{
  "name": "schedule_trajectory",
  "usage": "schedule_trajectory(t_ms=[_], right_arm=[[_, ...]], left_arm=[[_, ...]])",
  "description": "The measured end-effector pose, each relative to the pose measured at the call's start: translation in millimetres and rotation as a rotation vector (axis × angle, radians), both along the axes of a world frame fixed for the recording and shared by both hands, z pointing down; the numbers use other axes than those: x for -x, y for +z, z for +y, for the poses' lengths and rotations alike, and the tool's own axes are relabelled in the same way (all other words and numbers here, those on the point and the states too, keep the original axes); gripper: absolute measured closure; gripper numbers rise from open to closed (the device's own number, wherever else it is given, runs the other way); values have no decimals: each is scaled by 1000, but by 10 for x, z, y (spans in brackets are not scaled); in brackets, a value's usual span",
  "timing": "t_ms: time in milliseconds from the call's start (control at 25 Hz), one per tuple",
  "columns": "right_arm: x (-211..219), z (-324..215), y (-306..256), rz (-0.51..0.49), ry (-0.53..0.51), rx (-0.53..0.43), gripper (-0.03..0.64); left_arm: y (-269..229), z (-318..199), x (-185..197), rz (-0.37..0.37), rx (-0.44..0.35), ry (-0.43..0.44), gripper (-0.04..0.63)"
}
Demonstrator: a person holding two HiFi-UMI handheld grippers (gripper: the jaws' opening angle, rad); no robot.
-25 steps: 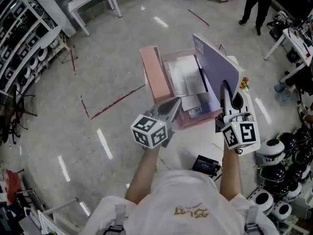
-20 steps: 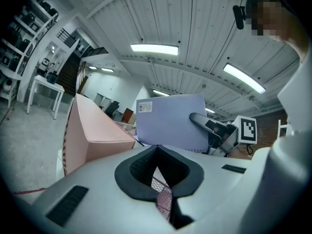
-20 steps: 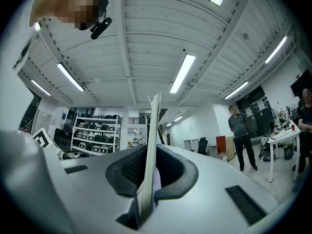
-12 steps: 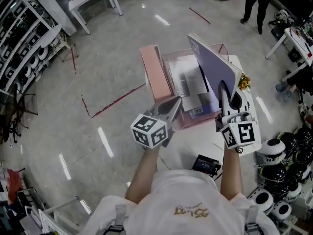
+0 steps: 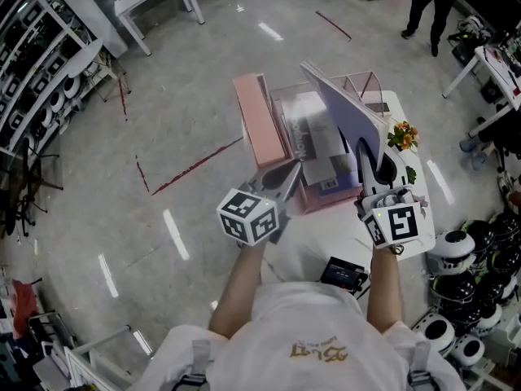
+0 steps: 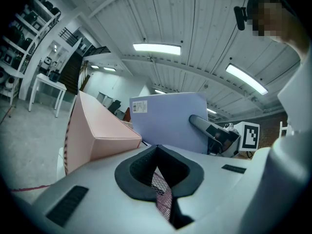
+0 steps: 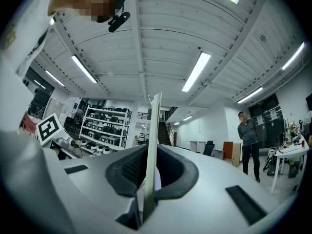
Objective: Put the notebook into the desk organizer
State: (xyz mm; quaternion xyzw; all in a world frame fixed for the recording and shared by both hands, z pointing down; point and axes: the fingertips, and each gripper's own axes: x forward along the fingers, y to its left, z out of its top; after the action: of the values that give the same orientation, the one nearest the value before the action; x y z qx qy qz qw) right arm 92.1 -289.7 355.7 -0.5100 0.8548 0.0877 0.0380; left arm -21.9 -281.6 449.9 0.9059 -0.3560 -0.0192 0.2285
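The notebook (image 5: 350,108) is a thin, flat rectangle with a smooth lavender cover and a white label at one corner. It is held in the air, tilted, over the right half of the organizer (image 5: 332,196) and not yet in it. The right gripper (image 5: 370,149) is clamped on its near edge; in the right gripper view the notebook (image 7: 153,145) shows edge-on as a pale strip pinched between the dark ribbed pads. The left gripper (image 5: 286,173) is closed on the organizer's near wall, and in the left gripper view fine pink wire mesh (image 6: 163,196) sits between its jaws.

The organizer is a pink mesh box near the far edge of a white table (image 5: 321,243). Papers (image 5: 313,133) with print and a barcode label lie inside it. A matte pink box (image 5: 259,120) with sharp corners stands at its left end; whether it is inside a compartment I cannot tell.

Yellow flowers (image 5: 403,137) sit at the table's right edge, just beside the notebook. A black device (image 5: 342,274) lies by the near edge. White and black helmets (image 5: 464,251) crowd the floor to the right, shelves (image 5: 32,63) line the left, and a person (image 5: 423,6) stands well apart
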Motion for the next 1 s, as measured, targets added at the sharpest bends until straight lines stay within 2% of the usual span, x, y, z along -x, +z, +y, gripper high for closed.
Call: schedule_trajectory(t_ms=[640, 800, 1000], right_arm=[[211, 80, 295, 201, -64, 16, 574], [279, 92, 290, 222, -94, -24, 574], [319, 86, 436, 370, -125, -35, 572]], left_arm=[[56, -2, 40, 4, 13, -5, 580], [65, 2, 23, 6, 17, -2, 580], [80, 5, 7, -7, 17, -2, 580]])
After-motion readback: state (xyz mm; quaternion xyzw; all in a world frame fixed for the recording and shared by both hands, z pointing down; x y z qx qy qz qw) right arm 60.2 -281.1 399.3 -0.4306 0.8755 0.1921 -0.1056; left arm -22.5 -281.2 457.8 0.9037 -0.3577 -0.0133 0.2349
